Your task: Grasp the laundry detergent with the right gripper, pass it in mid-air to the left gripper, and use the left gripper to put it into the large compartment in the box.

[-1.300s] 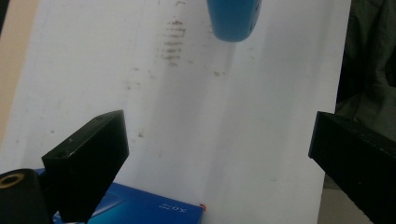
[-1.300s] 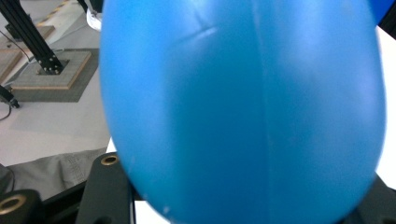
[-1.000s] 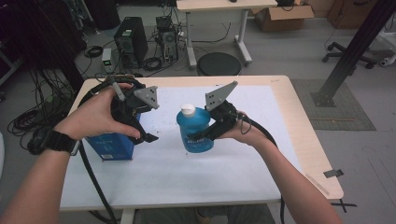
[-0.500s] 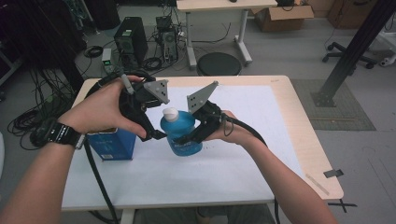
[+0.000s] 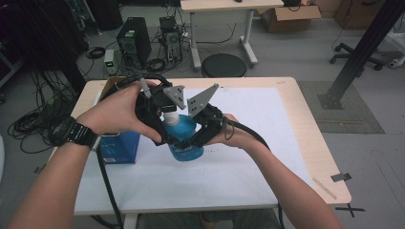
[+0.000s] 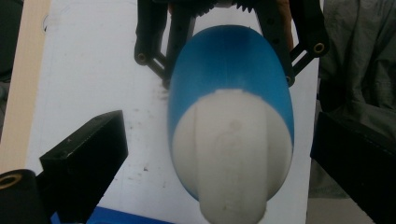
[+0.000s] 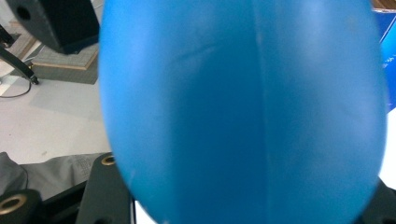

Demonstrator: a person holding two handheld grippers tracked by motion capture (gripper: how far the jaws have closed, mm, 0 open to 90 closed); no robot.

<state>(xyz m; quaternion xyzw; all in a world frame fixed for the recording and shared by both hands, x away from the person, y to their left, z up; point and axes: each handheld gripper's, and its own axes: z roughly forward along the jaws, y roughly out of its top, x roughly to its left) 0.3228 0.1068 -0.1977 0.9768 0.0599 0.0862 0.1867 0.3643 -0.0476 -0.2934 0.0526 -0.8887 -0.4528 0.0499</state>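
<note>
Seen from the high view: right gripper [image 5: 184,143] clamped on the blue bottle [image 5: 184,138] above the white table [image 5: 248,143], left gripper [image 5: 165,121] at its white cap [image 5: 168,116], blue box [image 5: 117,147] just beside. Looking along the left gripper view: jaws spread wide to either side of the cap [image 6: 231,154], not touching, right gripper [image 6: 224,42] gripping the bottle [image 6: 231,65] beyond. Filling the right gripper view: bottle [image 7: 243,107] pinched between the jaws.

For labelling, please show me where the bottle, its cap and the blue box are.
bottle [image 6: 233,65]: left gripper view, on its blue body.
cap [image 6: 231,158]: left gripper view, on the white top.
box [image 5: 117,148]: high view, on its blue front side.
</note>
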